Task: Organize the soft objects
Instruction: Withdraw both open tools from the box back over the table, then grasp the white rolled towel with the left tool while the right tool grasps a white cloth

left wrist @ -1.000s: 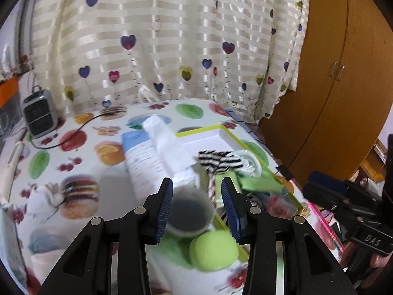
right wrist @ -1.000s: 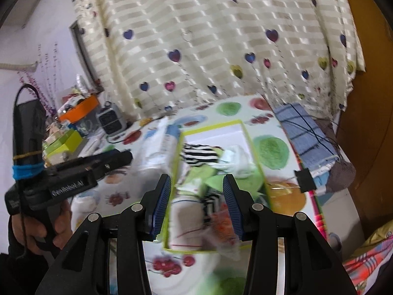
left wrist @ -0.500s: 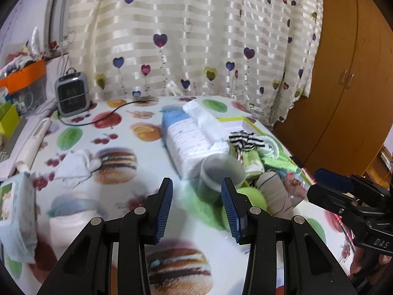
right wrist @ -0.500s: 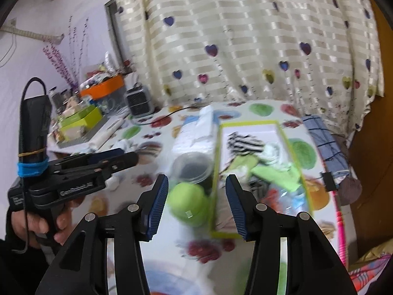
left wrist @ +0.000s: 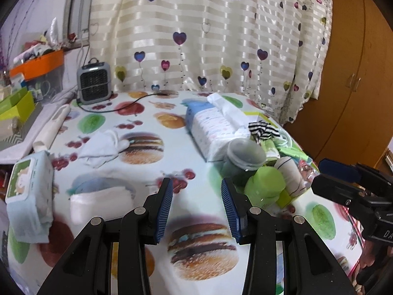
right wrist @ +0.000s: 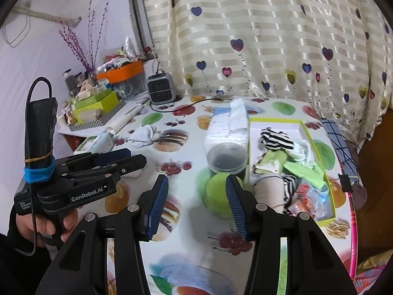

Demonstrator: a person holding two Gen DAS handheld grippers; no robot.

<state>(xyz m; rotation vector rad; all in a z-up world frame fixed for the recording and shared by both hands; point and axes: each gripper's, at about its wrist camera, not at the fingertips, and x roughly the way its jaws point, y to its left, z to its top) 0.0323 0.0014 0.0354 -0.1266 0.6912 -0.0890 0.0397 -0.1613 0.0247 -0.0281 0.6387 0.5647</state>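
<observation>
On the surface (right wrist: 186, 245) with its printed fruit and burger cloth, a yellow-rimmed tray (right wrist: 316, 145) serves as the landmark, and it already holds a pile of soft things: a striped sock (right wrist: 276, 141), a green cloth (right wrist: 303, 173) and a white cloth (right wrist: 304, 151). Just beside the near left corner of the tray lies a green ball (right wrist: 217, 194), and behind the ball stands a clear tub (right wrist: 226, 157) with a dark inside. A tissue pack (right wrist: 226, 127) lies along the left side of the tray. Farther to the left of the tray, well apart from it, a crumpled white cloth (left wrist: 103, 147) rests on the surface, with a folded white cloth (left wrist: 100, 201) and a pack of wipes (left wrist: 29, 194) nearer to the camera. The left gripper (left wrist: 195, 206) hangs above the bare surface to the left of the tray, its jaws released with nothing between them. The right gripper (right wrist: 196, 205) points at the ball, its jaws also apart and empty.
</observation>
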